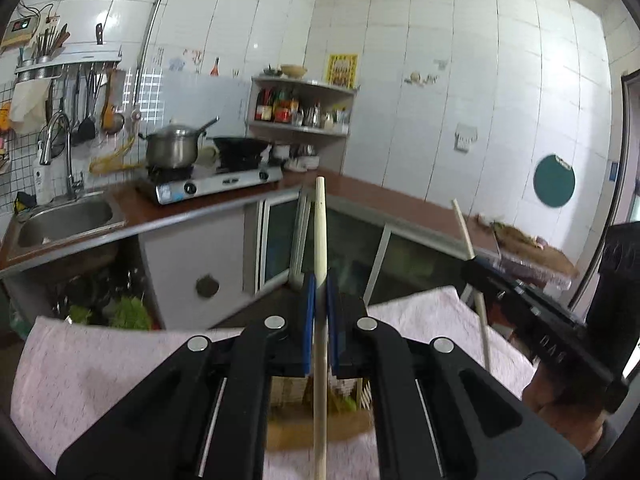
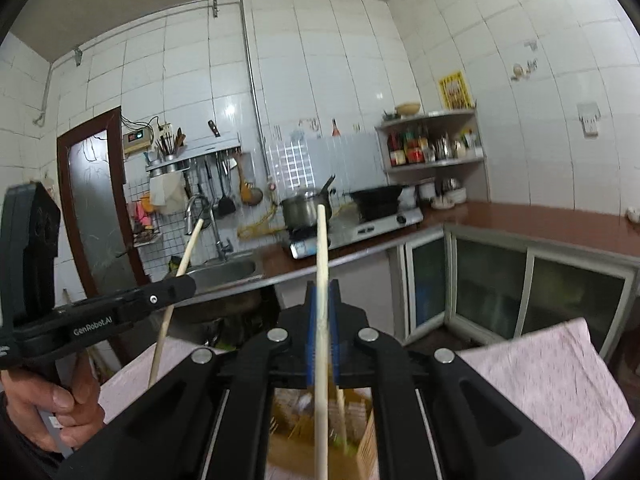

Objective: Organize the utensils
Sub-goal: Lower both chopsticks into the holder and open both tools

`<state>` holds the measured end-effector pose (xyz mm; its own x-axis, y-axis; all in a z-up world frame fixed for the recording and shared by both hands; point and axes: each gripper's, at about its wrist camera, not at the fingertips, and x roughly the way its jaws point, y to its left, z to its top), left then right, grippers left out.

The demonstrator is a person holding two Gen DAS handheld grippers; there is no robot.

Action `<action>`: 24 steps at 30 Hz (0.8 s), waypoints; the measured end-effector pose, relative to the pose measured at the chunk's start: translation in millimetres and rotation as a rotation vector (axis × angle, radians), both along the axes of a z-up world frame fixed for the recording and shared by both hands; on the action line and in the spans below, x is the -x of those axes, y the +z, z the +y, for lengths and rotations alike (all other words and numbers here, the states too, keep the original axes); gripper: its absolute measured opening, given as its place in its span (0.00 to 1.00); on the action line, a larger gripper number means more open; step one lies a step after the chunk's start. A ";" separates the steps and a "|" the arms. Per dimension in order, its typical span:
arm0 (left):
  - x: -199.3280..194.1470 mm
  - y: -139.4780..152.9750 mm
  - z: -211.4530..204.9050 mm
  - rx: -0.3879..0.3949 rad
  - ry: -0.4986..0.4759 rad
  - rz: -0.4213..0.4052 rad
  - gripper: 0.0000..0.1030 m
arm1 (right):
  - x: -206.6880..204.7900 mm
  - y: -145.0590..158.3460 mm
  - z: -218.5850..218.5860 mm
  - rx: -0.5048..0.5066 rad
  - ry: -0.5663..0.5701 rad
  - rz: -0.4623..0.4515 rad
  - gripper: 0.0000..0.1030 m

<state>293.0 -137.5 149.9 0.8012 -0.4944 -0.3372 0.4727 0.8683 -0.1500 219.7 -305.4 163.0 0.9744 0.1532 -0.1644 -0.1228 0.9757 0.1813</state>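
Both grippers point nearly level across a white-tiled kitchen: the left gripper [image 1: 320, 292] pinches one wooden chopstick [image 1: 320, 240], and the right gripper [image 2: 322, 300] pinches another chopstick [image 2: 322, 264]. At lower frame, a pink cloth [image 1: 100, 368] covers the table beneath them; a red-brown counter [image 1: 192, 208] carries the gas stove [image 1: 212, 186] at centre.

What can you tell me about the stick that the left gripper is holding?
The chopstick in the left gripper is a long, thin, pale stick that looks like plain wood or bamboo. It is straight and round, with a blunt top end. It stands nearly upright, raised above a table with a pink cloth. The gripper's blue jaws are shut on it partway along, so it sticks out above and below them. Nothing else touches it. Its lower end runs out of the picture.
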 end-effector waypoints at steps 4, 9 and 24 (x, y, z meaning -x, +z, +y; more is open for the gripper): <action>-21.2 -3.1 -5.7 0.034 -0.004 -0.021 0.04 | -27.6 0.2 7.6 0.025 -0.017 -0.029 0.06; -47.6 -15.5 -5.1 0.078 0.011 -0.010 0.04 | -51.8 -5.0 14.3 0.036 -0.032 -0.051 0.06; -79.5 -56.2 2.4 0.163 0.067 -0.058 0.04 | -84.4 -37.9 16.3 -0.007 -0.043 -0.062 0.06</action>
